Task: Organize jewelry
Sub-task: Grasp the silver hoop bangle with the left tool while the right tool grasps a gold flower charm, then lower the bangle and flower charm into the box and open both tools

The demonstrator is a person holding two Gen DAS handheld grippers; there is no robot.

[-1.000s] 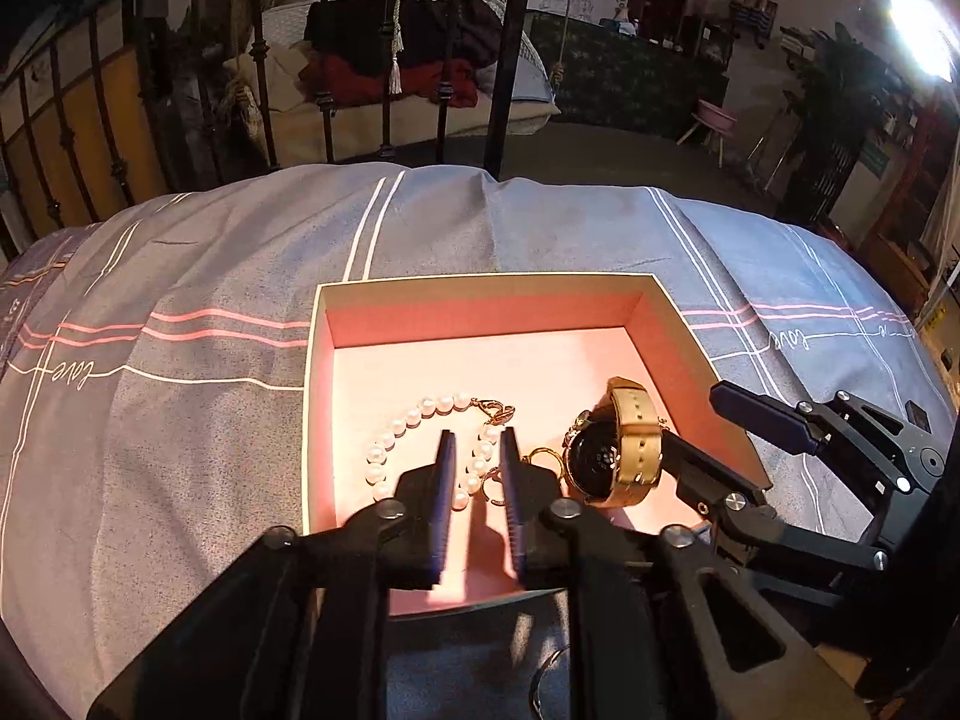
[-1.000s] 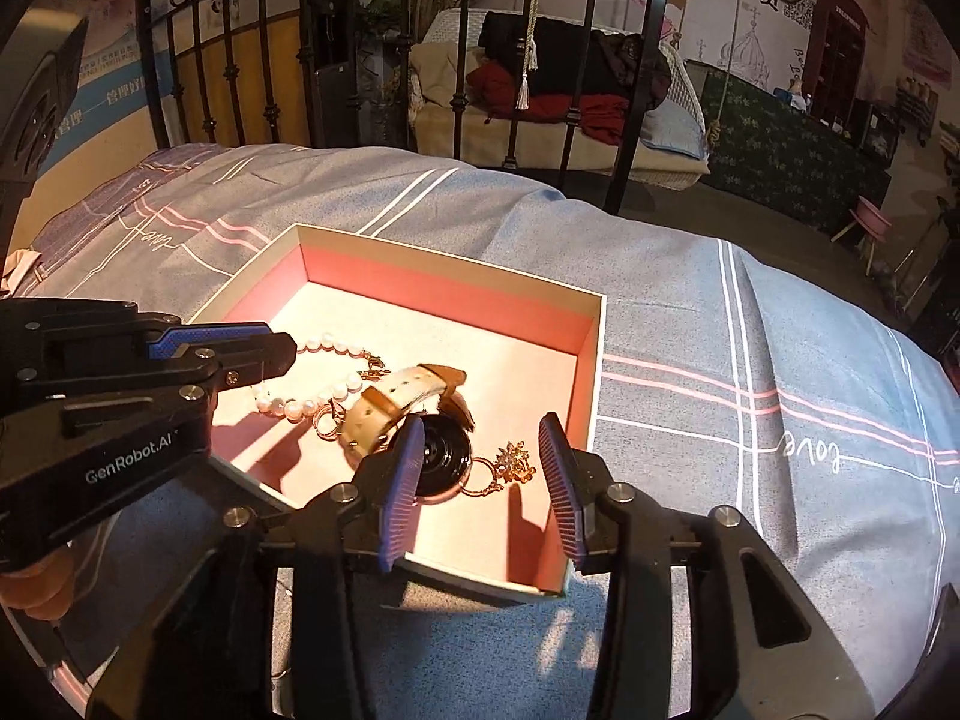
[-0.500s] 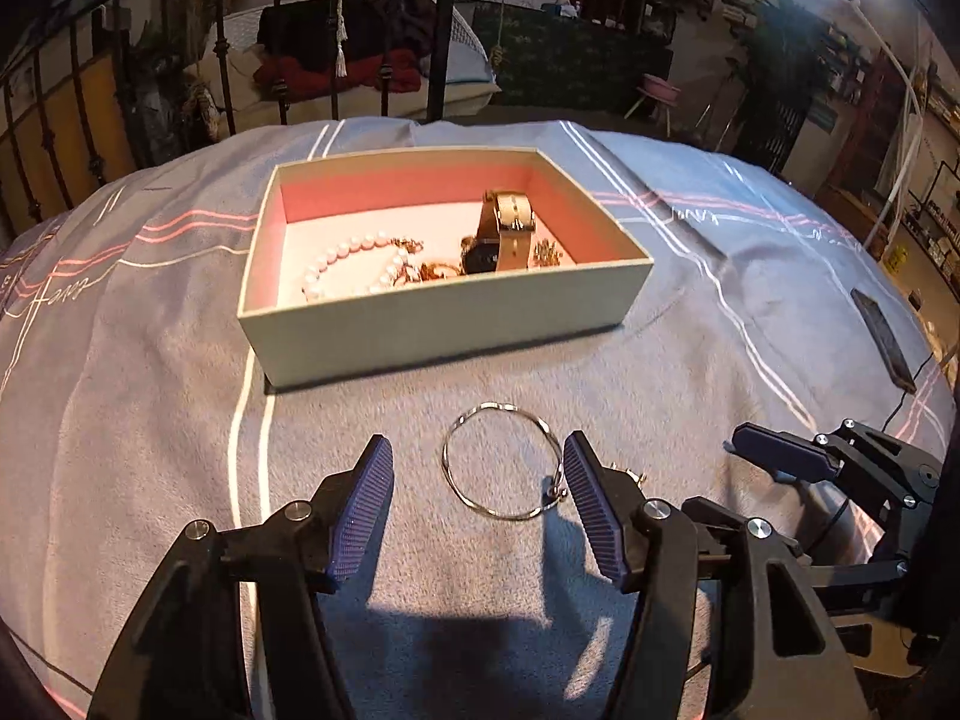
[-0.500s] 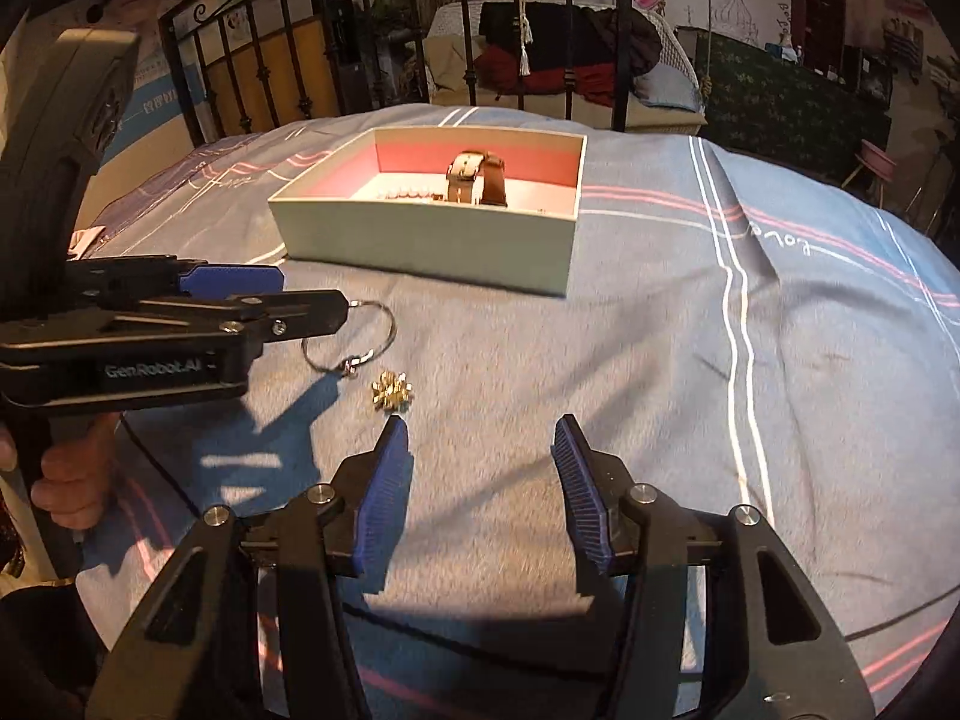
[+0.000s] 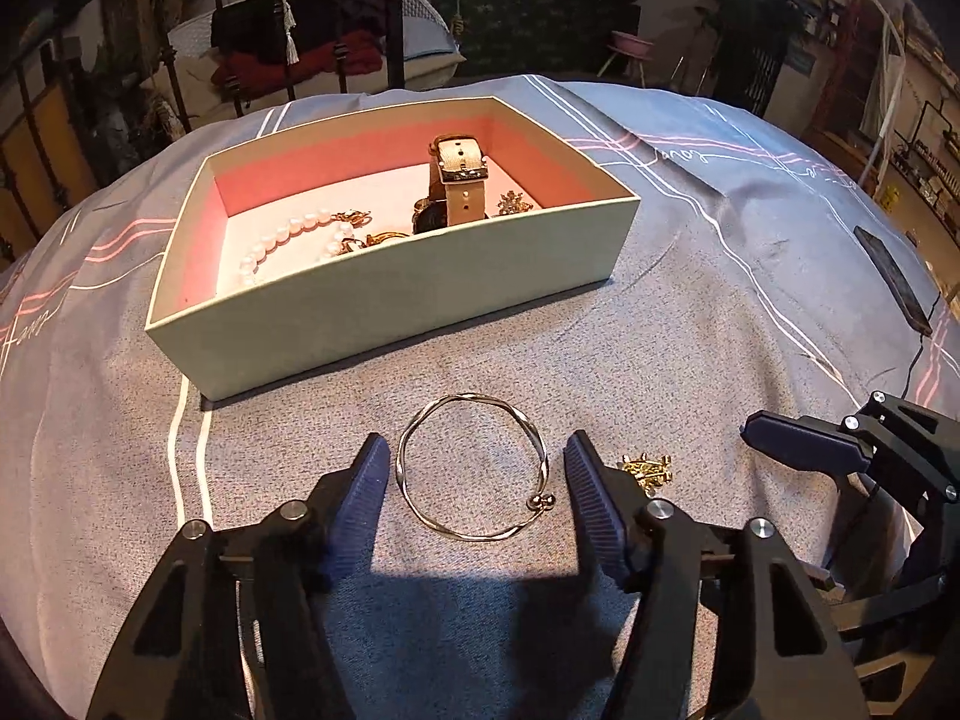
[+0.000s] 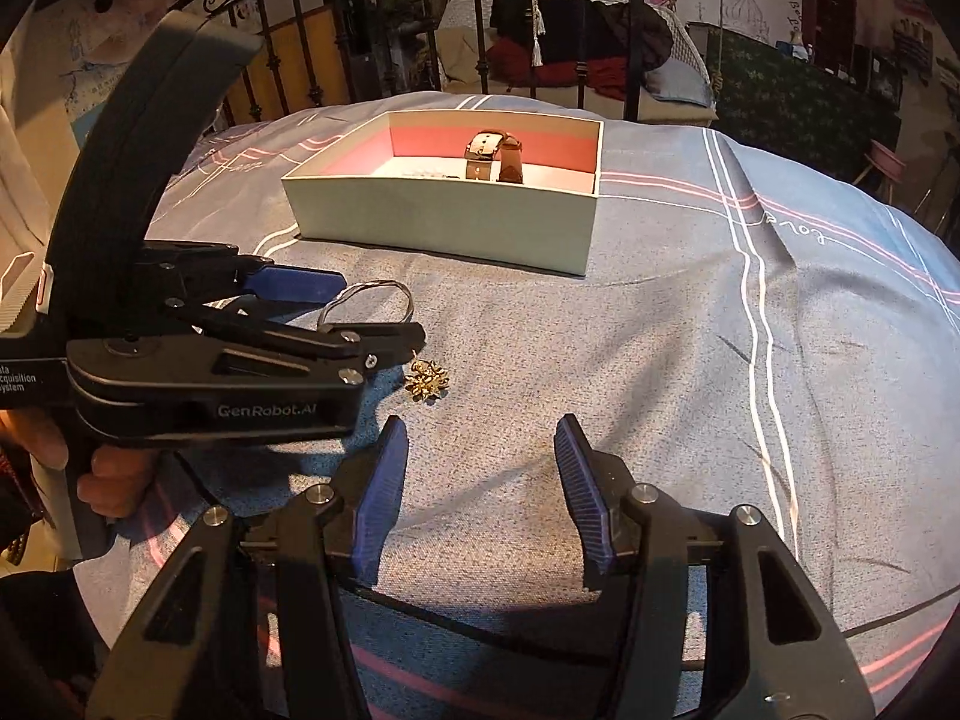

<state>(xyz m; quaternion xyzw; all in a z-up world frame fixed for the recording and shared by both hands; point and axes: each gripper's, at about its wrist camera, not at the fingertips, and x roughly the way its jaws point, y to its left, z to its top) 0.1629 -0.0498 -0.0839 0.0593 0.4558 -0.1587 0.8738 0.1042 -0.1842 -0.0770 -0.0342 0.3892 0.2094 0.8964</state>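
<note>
- Left wrist view: left gripper (image 5: pixel 477 480) spread wide, gripping nothing, low over the grey-blue bedspread (image 5: pixel 690 348).
- Flat between its two blue finger pads (image 5: pixel 366 483) a thin twisted bangle (image 5: pixel 473 467), small bead at the lower right of the ring — a narrow gap to the pad on each side, no contact seen.
- Just right of the right-hand pad, partly behind it, a small gold brooch (image 5: pixel 648 468) on the cloth.
- Beyond the bangle, a strip of bare cloth, then the near wall of the pale box (image 5: pixel 390 306) with pink lining; near edge slanted, right corner farther away than the left.
- Inside the box: pearl bracelet (image 5: pixel 288 246) at the left on the floor, gold watch (image 5: pixel 459 186) standing on edge with strap up near the middle, a small gold ornament (image 5: pixel 513 203) to its right by the far right wall.
- Right of the box, open bedspread out to a dark flat phone-like slab (image 5: pixel 894 279) near the bed's edge.
- Right gripper (image 5: pixel 798 438) entering at the right, one blue pad visible, above the cloth.
- Right wrist view: right gripper (image 6: pixel 480 480) opened wide and holding nothing over bare bedspread (image 6: pixel 690 372) — plenty of free cloth ahead and to the right.
- Left gripper (image 6: pixel 336 315) crossing from the left, straddling the bangle (image 6: pixel 384 294); brooch (image 6: pixel 427 383) just beside its near finger.
- Box (image 6: pixel 450 216) farther ahead, watch (image 6: pixel 495 156) upright above its rim; iron bed rails (image 6: pixel 576 30) behind.
</note>
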